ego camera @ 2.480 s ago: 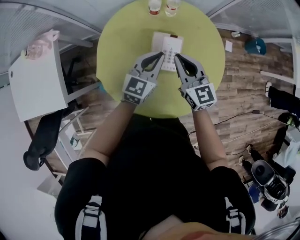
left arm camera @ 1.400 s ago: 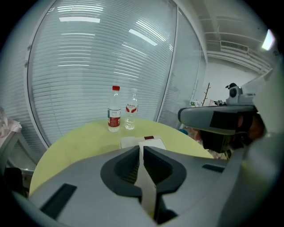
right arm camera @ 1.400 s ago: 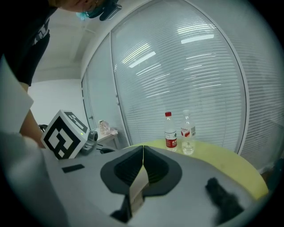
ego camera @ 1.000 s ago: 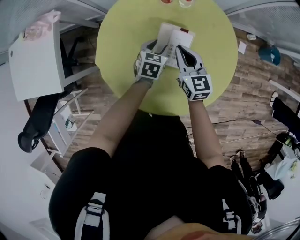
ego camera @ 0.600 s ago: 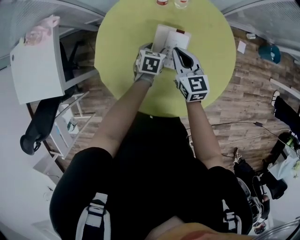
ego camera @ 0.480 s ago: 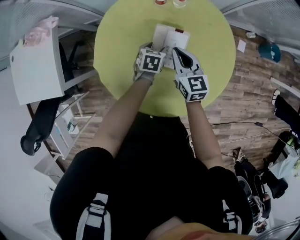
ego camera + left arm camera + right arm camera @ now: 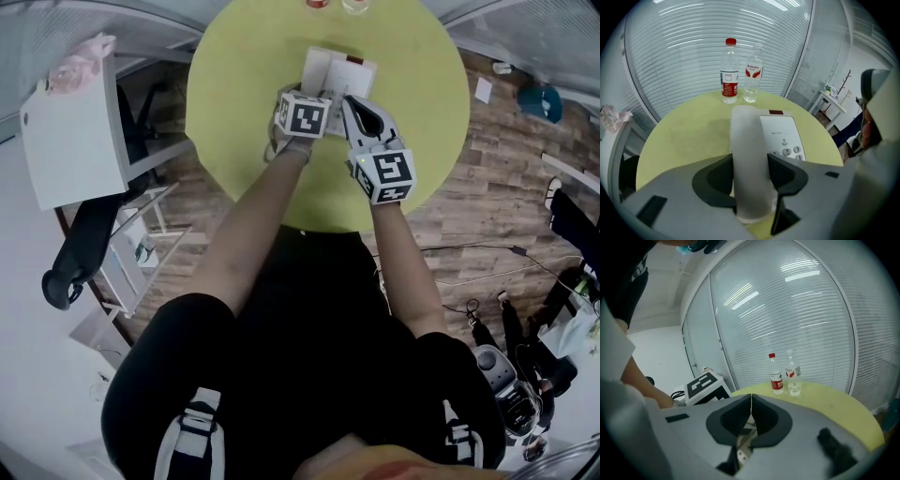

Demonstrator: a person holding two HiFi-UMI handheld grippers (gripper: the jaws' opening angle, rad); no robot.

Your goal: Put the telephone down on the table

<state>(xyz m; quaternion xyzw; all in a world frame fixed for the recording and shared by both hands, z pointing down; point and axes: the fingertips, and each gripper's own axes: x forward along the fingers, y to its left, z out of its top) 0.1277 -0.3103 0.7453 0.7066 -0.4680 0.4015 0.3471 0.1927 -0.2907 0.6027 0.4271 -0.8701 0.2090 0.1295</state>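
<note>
Telephone [image 7: 342, 66] sits on the yellow table [image 7: 239, 103], with its handset [image 7: 746, 129] lying along its left side. I have the left gripper [image 7: 750, 161] pointing steeply down astride the handset. Its jaws have just been opening, then easing in a little, and they stand apart around it. My right gripper [image 7: 751, 404] is closed on nothing, tips at the telephone's right side. Two bottles [image 7: 729, 75] stand at the table's far edge.

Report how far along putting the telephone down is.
Done: the white desk telephone appears to rest flat on the round yellow-green table, with its white handset along its left side. In hand: the left gripper straddles the handset; its jaws have just opened wider, then eased in, and look loose. The right gripper is shut and empty. Left: lifting the left gripper clear.
</note>
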